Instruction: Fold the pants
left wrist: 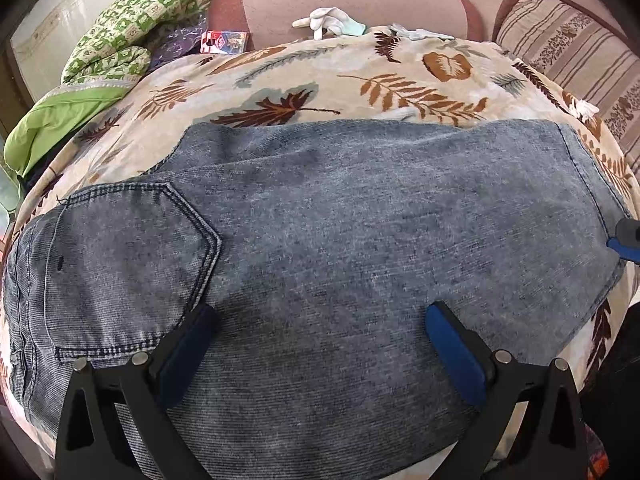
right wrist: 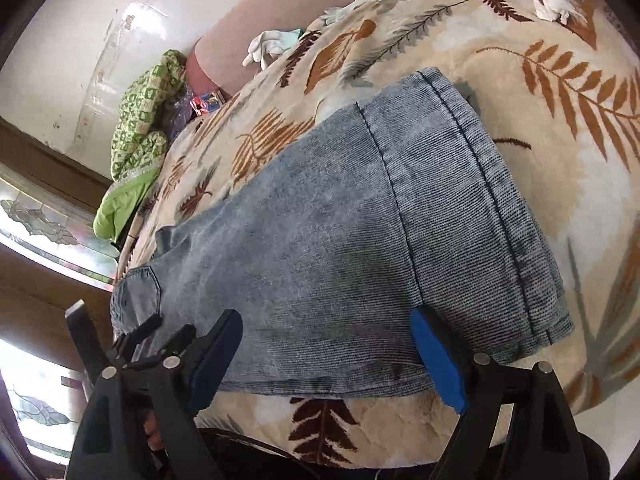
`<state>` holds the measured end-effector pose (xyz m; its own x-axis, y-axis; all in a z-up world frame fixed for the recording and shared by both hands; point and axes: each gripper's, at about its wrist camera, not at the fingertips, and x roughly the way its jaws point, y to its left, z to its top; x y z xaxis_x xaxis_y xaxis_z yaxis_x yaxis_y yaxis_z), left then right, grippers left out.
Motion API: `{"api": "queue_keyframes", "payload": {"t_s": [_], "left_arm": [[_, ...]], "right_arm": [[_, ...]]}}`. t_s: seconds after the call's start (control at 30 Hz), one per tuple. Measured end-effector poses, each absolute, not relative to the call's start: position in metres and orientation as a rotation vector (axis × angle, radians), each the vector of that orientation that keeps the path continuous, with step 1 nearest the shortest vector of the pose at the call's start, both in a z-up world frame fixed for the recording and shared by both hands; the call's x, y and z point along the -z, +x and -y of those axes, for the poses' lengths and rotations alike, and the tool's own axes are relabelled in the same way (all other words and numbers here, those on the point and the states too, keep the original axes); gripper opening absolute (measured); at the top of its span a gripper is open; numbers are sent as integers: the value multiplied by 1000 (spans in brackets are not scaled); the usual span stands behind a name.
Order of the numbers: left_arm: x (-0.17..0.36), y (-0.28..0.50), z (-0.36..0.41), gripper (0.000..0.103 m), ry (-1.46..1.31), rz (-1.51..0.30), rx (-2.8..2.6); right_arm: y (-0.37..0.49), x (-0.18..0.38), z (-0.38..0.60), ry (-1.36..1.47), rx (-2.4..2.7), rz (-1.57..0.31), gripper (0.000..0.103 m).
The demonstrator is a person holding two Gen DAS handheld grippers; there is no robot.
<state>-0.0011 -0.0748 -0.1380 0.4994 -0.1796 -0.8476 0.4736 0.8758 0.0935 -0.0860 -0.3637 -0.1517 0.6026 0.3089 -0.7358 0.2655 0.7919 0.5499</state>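
Faded blue jeans [left wrist: 340, 232] lie flat and folded on a leaf-patterned blanket [left wrist: 320, 76], back pocket [left wrist: 132, 264] at the left, hem end at the right. My left gripper [left wrist: 320, 320] is open and empty just above the denim near its front edge. In the right wrist view the jeans [right wrist: 340, 248] run from the hem [right wrist: 500, 200] to the pocket end. My right gripper [right wrist: 326, 330] is open and empty over the near edge by the hem. The left gripper [right wrist: 156, 328] shows at lower left there.
A pink sofa back [left wrist: 340, 4] lies behind the blanket, with white gloves [left wrist: 328, 20] on it. A green patterned quilt [left wrist: 120, 40] is heaped at the far left, a small red box [left wrist: 224, 42] beside it. A striped cushion [left wrist: 580, 52] sits at the right.
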Motion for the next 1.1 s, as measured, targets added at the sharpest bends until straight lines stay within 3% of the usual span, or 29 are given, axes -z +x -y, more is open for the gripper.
{"api": "queue_keyframes", "payload": {"t_s": [0.4,0.63,0.87,1.1], "left_arm": [[134,-20,56,103,307,-949,462],[106,-10,34,103,268,-802,287],[125,19,13,103,280,-904,94],[131,15,16,103,333,-864,68]], "right_arm": [[-101,145,352,604,11,-1004,88],[-80,111,337,489,87,-865,88],[-34,129,288,275,110,-932,88],[-31,147,271,120,132,-948,91]]}}
